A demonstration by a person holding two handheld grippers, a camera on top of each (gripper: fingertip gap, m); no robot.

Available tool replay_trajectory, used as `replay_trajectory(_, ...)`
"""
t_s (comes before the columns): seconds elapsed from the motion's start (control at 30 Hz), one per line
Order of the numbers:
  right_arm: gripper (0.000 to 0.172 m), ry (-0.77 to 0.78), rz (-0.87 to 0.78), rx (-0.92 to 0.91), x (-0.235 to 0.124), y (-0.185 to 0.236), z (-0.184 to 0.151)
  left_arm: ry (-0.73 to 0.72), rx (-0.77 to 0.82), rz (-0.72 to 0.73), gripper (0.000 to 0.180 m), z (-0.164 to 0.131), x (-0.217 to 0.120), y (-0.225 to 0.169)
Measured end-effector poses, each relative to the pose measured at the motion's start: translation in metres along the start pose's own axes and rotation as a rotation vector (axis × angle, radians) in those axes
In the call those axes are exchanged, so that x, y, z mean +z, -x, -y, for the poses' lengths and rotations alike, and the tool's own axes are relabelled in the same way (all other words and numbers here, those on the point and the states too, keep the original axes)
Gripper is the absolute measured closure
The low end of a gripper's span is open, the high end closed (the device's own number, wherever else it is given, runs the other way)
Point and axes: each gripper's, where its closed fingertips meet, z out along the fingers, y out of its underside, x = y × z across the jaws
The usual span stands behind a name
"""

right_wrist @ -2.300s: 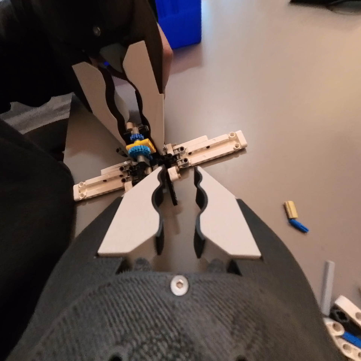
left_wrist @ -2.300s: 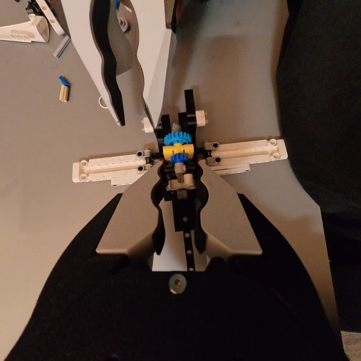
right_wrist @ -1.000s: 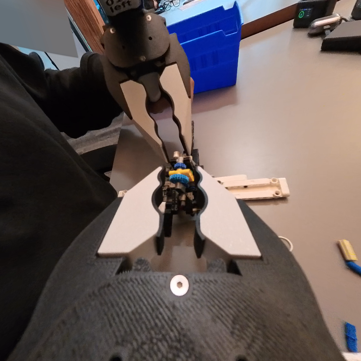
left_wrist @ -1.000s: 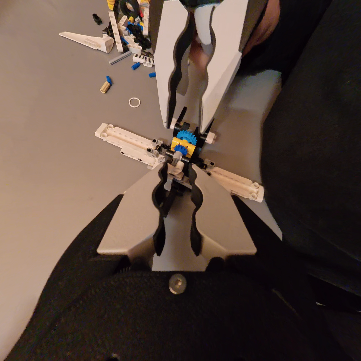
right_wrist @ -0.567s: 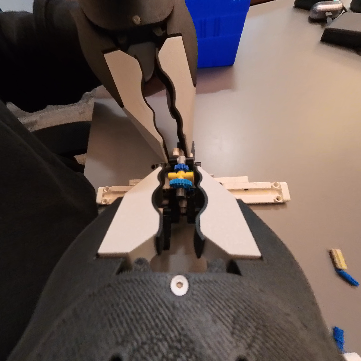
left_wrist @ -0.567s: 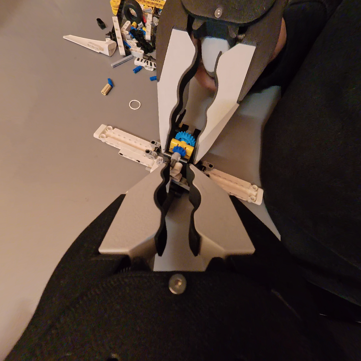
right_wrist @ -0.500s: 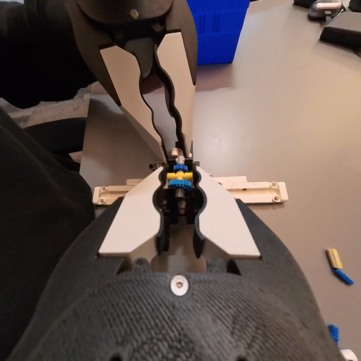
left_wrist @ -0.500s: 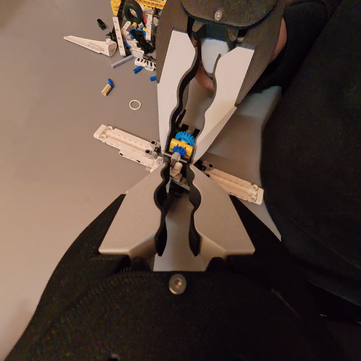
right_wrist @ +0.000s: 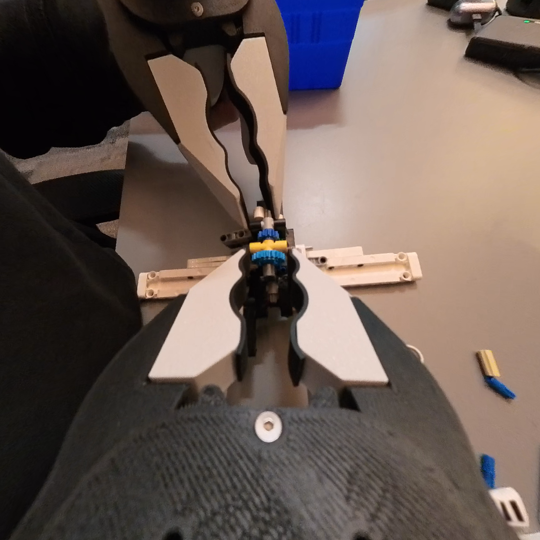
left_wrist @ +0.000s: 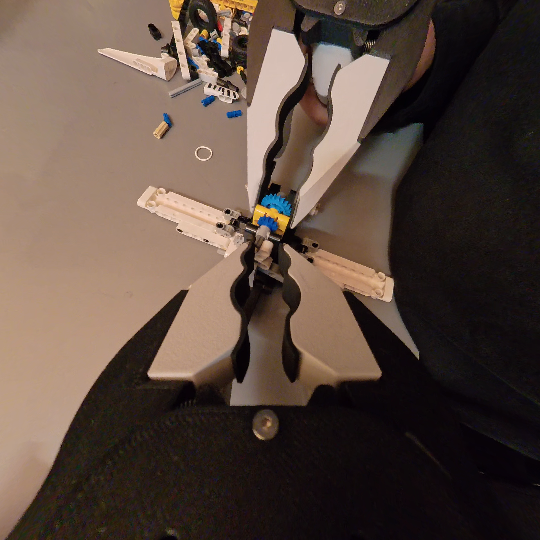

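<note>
grey tabletop point(left_wrist: 73, 263) carries everything; a person's dark sleeve and torso fill the right edge of the left wrist view

blue bin point(right_wrist: 315, 49) far off on the tabletop, and dark devices point(right_wrist: 502, 43) at the far right corner, seen from the right wrist view

heap of loose building parts point(left_wrist: 210, 43), with a black tyre and white beams, lies far left of the model, well apart from it

the brick model point(left_wrist: 263, 230) lies flat near the tabletop's right edge: long white wing beams run left-near to right-far across the left wrist view, a black core with a yellow block point(left_wrist: 271, 217) and two blue gears in the middle; its short gear axle runs crosswise to the wings

left tool point(left_wrist: 264, 254) comes at the core from the near side, along the axle, its dark pads closed narrow around the white connector and black frame at the near end; contact looks firm on the left pad, less plain on the right

right tool point(right_wrist: 268, 257) faces it from the opposite end, fingers straddling the black core beside the yellow block, pads seemingly pressed to its flanks; both tools sit equally close, tips nearly meeting over the gears

small bits to the left: white ring point(left_wrist: 203, 153), tan pin with blue peg point(left_wrist: 162, 128)
</note>
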Motion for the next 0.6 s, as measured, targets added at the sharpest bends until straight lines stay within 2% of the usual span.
replay_trajectory(0.3, 0.152, -0.014, 0.001, 0.015, -0.004, 0.0, -0.003, -0.002, -0.012, 0.015, 0.165, 0.002, 0.0, 0.001)
replay_trajectory(0.37, 0.152, -0.015, 0.0, 0.01, -0.004, 0.0, -0.003, -0.01, -0.004, 0.023, 0.144, 0.005, 0.001, 0.001)
replay_trajectory(0.43, 0.152, -0.017, 0.002, 0.01, -0.004, 0.0, -0.003, -0.038, 0.008, -0.009, 0.133, 0.012, 0.001, -0.005)
replay_trajectory(0.6, 0.152, -0.014, 0.01, 0.0, -0.005, 0.0, -0.003, 0.008, 0.091, -0.011, 0.129, 0.016, 0.012, -0.006)
